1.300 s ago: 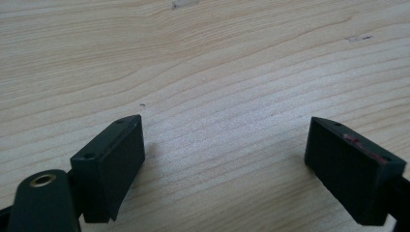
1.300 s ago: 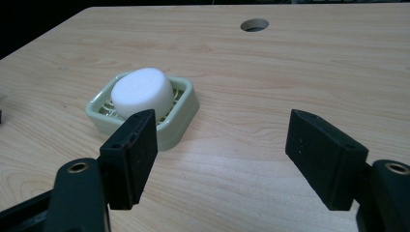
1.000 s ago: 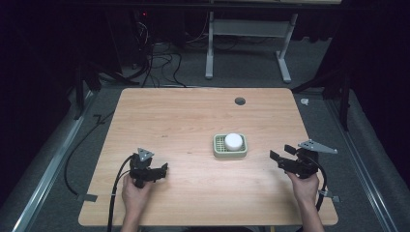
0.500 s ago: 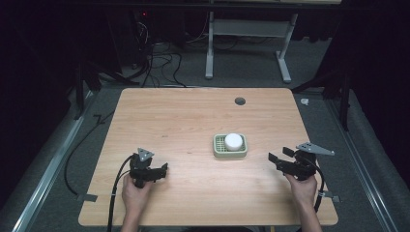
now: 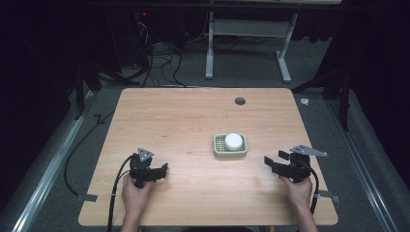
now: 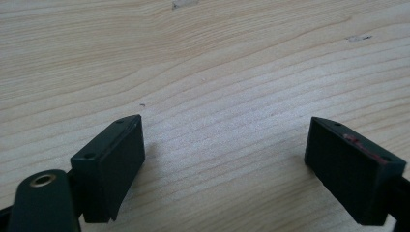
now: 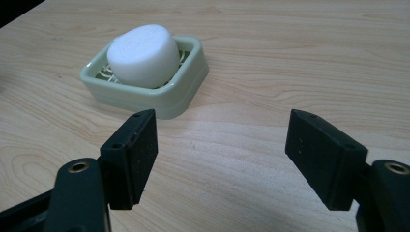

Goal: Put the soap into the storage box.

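A pale green soap dish (image 5: 230,151) (image 7: 183,92) sits a little right of the table's middle, with a white round soap bar (image 5: 233,141) (image 7: 142,50) lying in it. My right gripper (image 5: 273,163) (image 7: 222,150) rests low at the table's right, open and empty, its jaws pointing toward the dish a short way off. My left gripper (image 5: 162,170) (image 6: 225,164) rests at the front left, held by a hand, open over bare wood with nothing between its jaws.
The wooden table (image 5: 183,121) has a dark cable hole (image 5: 240,101) near its far edge. Cables (image 5: 116,193) trail from both grippers off the front edge. A white desk frame (image 5: 246,43) stands on the floor behind.
My right gripper has moved slightly left and down toward the table, closer to the soap dish. The left gripper has stayed put.
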Action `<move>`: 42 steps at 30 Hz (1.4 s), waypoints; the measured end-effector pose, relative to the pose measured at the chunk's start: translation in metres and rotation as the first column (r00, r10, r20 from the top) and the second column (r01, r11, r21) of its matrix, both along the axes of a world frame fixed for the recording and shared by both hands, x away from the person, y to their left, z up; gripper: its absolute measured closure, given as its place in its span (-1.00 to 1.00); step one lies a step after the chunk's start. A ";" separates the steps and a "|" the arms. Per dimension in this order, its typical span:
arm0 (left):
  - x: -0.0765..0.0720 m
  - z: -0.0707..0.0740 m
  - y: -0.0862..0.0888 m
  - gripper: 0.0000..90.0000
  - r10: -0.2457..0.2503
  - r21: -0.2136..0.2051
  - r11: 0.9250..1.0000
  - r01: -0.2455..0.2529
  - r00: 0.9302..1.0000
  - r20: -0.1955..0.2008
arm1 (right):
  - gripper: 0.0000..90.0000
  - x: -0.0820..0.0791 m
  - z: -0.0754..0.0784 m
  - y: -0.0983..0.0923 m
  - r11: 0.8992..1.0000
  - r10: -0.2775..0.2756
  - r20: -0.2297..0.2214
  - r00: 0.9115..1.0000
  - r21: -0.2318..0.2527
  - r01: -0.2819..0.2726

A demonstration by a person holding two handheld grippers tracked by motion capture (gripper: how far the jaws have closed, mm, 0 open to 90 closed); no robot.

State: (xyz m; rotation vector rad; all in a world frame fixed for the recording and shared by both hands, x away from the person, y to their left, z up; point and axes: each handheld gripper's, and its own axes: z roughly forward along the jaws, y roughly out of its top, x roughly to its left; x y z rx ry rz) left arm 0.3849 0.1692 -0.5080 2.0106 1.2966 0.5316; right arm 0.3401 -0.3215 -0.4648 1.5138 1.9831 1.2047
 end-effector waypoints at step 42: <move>0.000 0.000 0.000 -0.67 0.000 0.001 1.000 0.000 1.000 -0.001 | -0.37 0.007 -0.025 0.013 0.996 -0.018 -0.068 0.998 -0.092 0.012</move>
